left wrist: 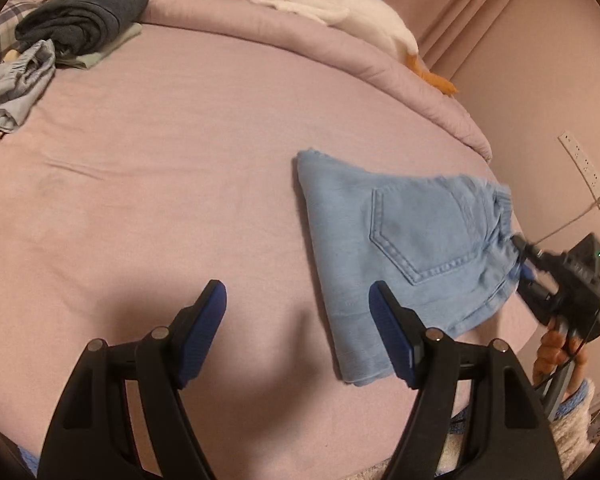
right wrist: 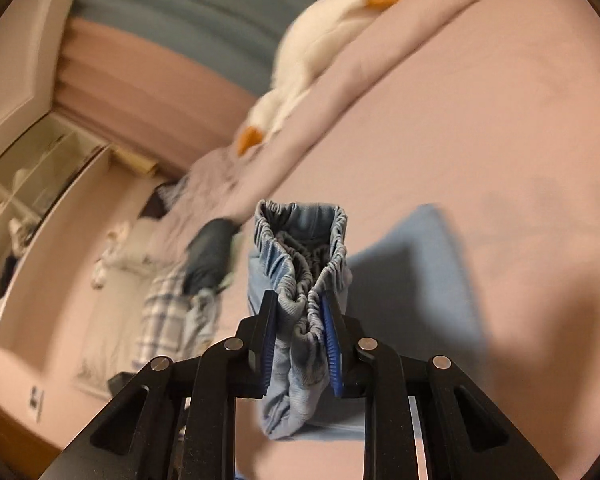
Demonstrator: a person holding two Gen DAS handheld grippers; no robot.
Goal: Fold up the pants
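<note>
Light blue denim pants (left wrist: 400,240) lie folded on the pink bed sheet (left wrist: 180,160), back pocket up. My left gripper (left wrist: 298,300) hangs open over the sheet just left of the pants' near edge, with nothing between its blue pads. My right gripper (left wrist: 520,260) reaches in from the right, held by a hand, and is shut on the elastic waistband. In the right wrist view the gathered waistband (right wrist: 300,264) is pinched between the blue pads of the right gripper (right wrist: 298,300) and lifted off the bed; the rest of the pants (right wrist: 412,272) trails behind, blurred.
A white plush goose (left wrist: 320,4) lies along the rolled duvet at the far edge. A pile of dark and pale clothes (left wrist: 80,16) sits at the far left corner, with crumpled blue-grey fabric (left wrist: 16,80) beside it. A wall with a power strip (left wrist: 584,168) is right.
</note>
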